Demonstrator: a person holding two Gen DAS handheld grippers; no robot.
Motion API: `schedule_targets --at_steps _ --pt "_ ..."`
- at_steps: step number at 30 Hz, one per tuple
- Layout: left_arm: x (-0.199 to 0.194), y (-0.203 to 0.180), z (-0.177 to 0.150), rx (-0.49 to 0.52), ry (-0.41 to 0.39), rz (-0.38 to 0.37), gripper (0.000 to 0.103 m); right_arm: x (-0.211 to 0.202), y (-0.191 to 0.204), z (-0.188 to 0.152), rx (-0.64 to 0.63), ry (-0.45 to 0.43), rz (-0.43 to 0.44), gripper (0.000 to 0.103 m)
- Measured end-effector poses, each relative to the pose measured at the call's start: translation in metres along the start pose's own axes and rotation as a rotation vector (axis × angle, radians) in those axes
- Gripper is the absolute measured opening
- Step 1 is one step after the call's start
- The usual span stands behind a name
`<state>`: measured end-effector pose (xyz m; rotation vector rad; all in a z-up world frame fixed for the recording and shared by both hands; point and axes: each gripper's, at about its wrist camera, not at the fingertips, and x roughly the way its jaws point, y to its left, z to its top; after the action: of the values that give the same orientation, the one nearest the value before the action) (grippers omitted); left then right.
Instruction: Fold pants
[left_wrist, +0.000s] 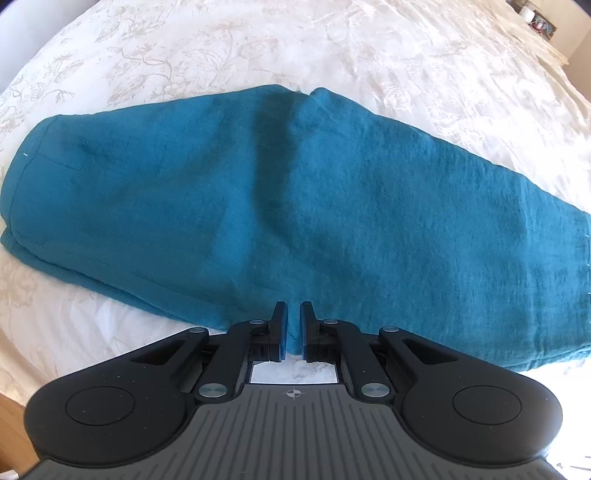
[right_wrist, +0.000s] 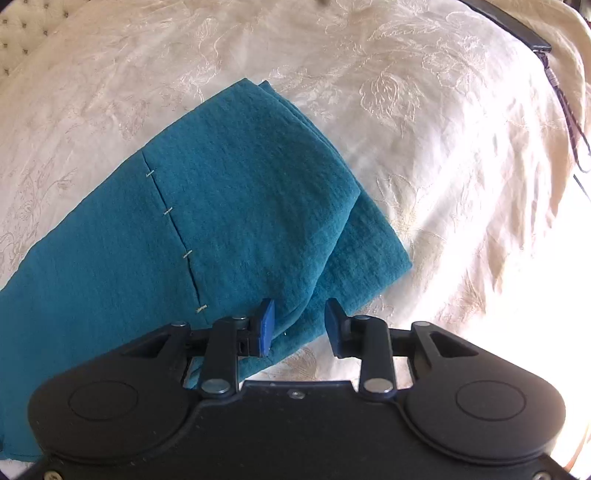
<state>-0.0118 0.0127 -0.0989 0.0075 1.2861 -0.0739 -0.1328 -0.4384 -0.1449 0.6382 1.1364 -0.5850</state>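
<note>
The teal crinkle-weave cloth pants (right_wrist: 236, 206) look matt and slightly rough, with pale thread tacks along one seam. The cream bedspread (right_wrist: 424, 122) on the bed has a faint satin sheen and raised floral embroidery. Each black gripper (left_wrist: 293, 328) (right_wrist: 300, 326) is matt plastic with shiny metal pins and blue rubbery pads (right_wrist: 266, 326).

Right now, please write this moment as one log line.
pants: folded, on bedspread | left gripper: shut on pants edge | right gripper: open over pants
</note>
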Motion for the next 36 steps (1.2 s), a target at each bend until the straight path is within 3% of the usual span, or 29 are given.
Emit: schedule_targets --at_steps 1,3,4,7,10,14,21,22,23,25,28,36 --pt "-0.001 -0.004 -0.003 -0.006 0.0 0.004 0.008 0.002 -0.003 0.003 0.001 0.003 0.017 0.043" --pt "0.001 -0.013 -0.006 -0.011 0.002 0.012 0.008 -0.002 -0.005 0.007 -0.003 -0.003 0.06 0.029" --pt "0.002 -0.017 -0.008 -0.01 0.006 0.016 0.008 -0.007 -0.005 0.009 -0.009 -0.01 0.087 0.017" --pt "0.003 -0.03 -0.01 0.004 0.012 0.024 0.008 -0.047 -0.004 0.012 -0.051 -0.08 0.197 0.016" --pt "0.004 -0.042 -0.009 0.025 0.009 0.023 0.008 -0.071 -0.013 0.01 -0.064 -0.113 0.21 0.023" --pt "0.008 -0.059 -0.005 0.063 0.002 0.014 0.008 -0.056 -0.032 0.011 -0.106 -0.048 0.078 0.025" --pt "0.005 -0.073 -0.001 0.086 -0.006 0.014 0.008 -0.044 -0.049 0.026 -0.094 -0.058 0.055 0.026" --pt "0.005 -0.074 0.0 0.084 -0.008 0.017 0.008 -0.041 -0.045 0.03 -0.118 -0.066 0.056 0.03" --pt "0.004 -0.074 0.0 0.081 -0.01 0.022 0.008 -0.037 -0.041 0.035 -0.142 -0.072 0.064 0.042" --pt "0.003 -0.075 0.0 0.069 -0.011 0.026 0.008 -0.028 -0.035 0.043 -0.188 -0.07 0.073 0.057" --pt "0.001 -0.073 -0.002 0.053 -0.011 0.037 0.008 -0.012 -0.031 0.049 -0.244 -0.047 0.05 0.057" --pt "0.002 -0.066 -0.012 0.014 0.016 0.067 0.008 -0.012 -0.046 0.034 -0.227 0.003 0.153 0.055"
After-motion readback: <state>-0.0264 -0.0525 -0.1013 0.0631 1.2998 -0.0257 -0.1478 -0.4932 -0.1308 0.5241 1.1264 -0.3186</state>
